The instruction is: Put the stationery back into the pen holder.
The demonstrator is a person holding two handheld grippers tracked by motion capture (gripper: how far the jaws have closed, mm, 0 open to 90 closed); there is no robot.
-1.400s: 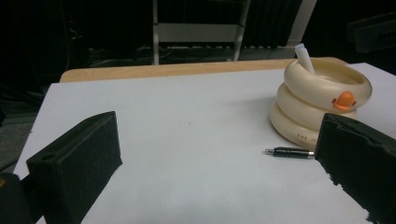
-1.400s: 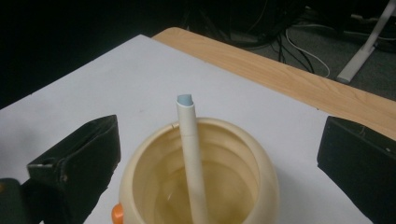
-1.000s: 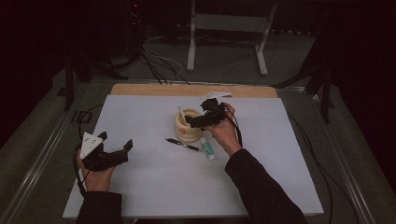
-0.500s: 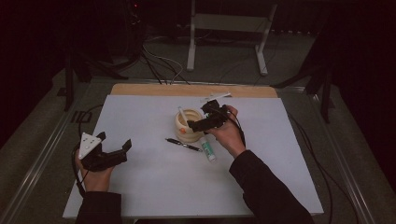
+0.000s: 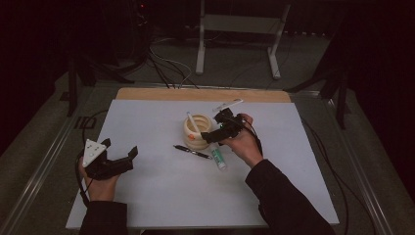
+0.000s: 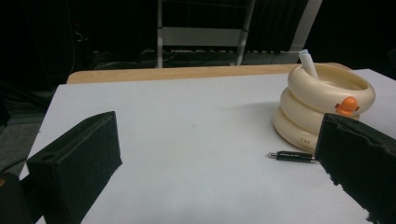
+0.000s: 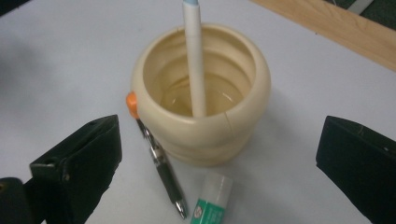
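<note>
A cream ringed pot [image 5: 198, 132] with an orange beak stands mid-table, and a white pen [image 5: 191, 122] leans inside it. A black pen [image 5: 192, 152] and a green-and-white glue stick [image 5: 219, 158] lie just in front of it. My right gripper [image 5: 213, 129] hovers open at the pot's right side. In its own view the right gripper [image 7: 217, 179] looks down on the pot [image 7: 149, 70], the white pen [image 7: 196, 60], the black pen [image 7: 164, 171] and the glue stick [image 7: 211, 205]. My left gripper [image 5: 120, 149] is open at the near left, holding nothing. From the left gripper [image 6: 215, 179] the pot [image 6: 322, 105] lies ahead to the right.
The white mat [image 5: 147, 186] covers a wooden table whose bare strip [image 5: 161, 94] shows at the back. A thin white stick [image 5: 228, 104] lies near that strip behind the pot. A metal stand [image 5: 235, 34] and cables are on the floor beyond.
My right gripper has drifted slightly right and toward the person, away from the pot. The left gripper has stayed in place.
</note>
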